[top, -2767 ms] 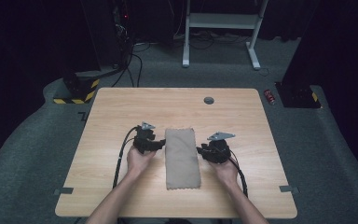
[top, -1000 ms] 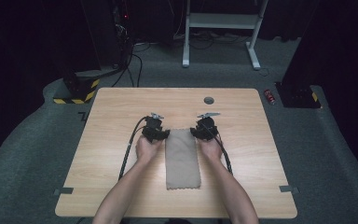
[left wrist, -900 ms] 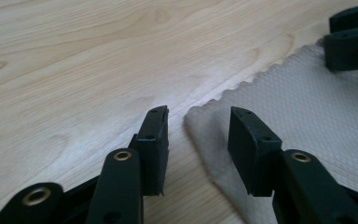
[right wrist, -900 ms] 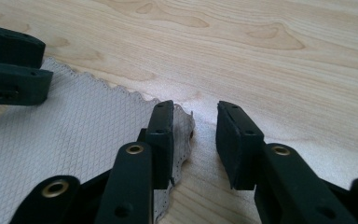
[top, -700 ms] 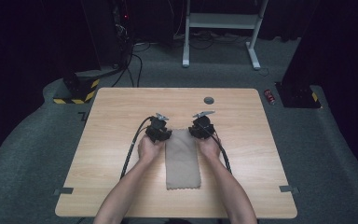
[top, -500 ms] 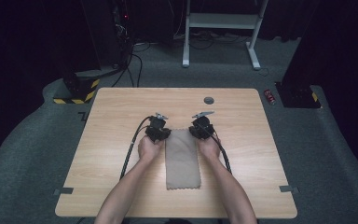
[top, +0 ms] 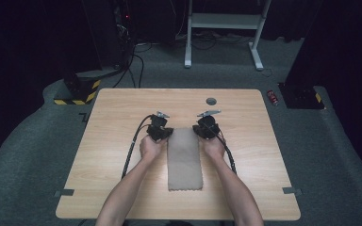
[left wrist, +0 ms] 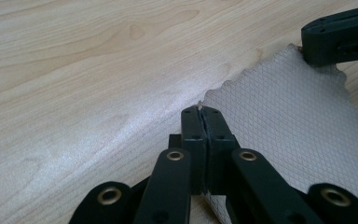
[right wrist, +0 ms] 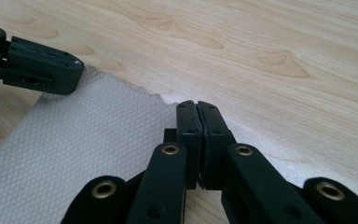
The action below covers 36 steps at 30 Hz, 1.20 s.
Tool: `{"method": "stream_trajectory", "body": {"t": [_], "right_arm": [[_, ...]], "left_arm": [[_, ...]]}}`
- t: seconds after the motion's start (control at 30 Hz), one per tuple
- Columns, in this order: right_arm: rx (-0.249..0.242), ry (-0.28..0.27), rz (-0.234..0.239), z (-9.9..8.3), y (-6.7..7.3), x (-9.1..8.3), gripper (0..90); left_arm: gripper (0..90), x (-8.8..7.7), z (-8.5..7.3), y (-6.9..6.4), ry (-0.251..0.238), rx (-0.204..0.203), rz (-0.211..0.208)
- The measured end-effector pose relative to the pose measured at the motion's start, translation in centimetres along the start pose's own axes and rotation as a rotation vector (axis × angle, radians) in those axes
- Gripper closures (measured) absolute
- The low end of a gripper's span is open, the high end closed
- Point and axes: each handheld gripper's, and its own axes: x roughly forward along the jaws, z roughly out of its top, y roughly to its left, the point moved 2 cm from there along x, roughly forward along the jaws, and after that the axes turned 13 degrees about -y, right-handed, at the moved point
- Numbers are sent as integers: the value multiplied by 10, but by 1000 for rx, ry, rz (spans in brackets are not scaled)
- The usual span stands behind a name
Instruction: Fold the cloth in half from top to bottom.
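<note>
Wood table (top: 122,188) on grey carpet (top: 339,155); both grippers' jaws clamped on grey cloth (top: 184,157) far corners.

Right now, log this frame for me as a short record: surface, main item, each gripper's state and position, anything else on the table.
surface: light wooden table
main item: grey-beige diamond-textured cloth with scalloped edges, lying flat, long side running away from the person
left gripper: shut on the cloth's far left corner
right gripper: shut on the cloth's far right corner
other: small round dark grey disc near the far edge
</note>
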Motion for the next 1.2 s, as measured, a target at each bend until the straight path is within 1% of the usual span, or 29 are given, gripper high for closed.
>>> {"method": "stream_trajectory", "body": {"t": [0.1,0.13,0.17,0.23,0.33,0.43,0.47,0.57,0.6,0.77,0.8,0.9,1.1,1.2], "right_arm": [[3,-9,-8,1,-2,-1,885],[7,-11,-12,1,-3,-2,885],[10,-12,-16,2,-5,-3,886],[28,-23,-20,3,-7,-4,886],[36,-32,-27,4,-11,-7,886],[45,-43,-26,5,-15,-11,886],[49,-44,-24,5,-15,-13,885],[31,-43,-20,5,-14,-17,886],[19,-44,-22,6,-12,-18,886],[-11,-32,-12,5,-7,-20,885],[-17,-34,-9,5,-7,-21,885],[-17,-37,1,2,-5,-24,885],[-22,-24,27,-7,-1,-29,885],[-20,-22,40,-11,1,-32,885]], "left_arm": [[889,2,6,-1,-3,9,-4],[889,2,8,-1,-13,9,-7],[889,3,10,0,-21,-2,-13],[890,5,14,0,-20,-7,-18],[889,6,20,-2,-26,9,-21],[888,3,22,-4,-47,-6,-39],[887,3,22,-5,-47,-4,-42],[887,0,21,-8,-43,20,-41],[887,-1,21,-8,-43,21,-41],[887,-6,18,-8,-37,17,-53],[887,-6,18,-8,-35,24,-53],[887,-8,15,-10,-31,30,-62],[886,-15,9,-14,-32,37,-86],[886,-19,4,-17,-24,52,-100]]}}
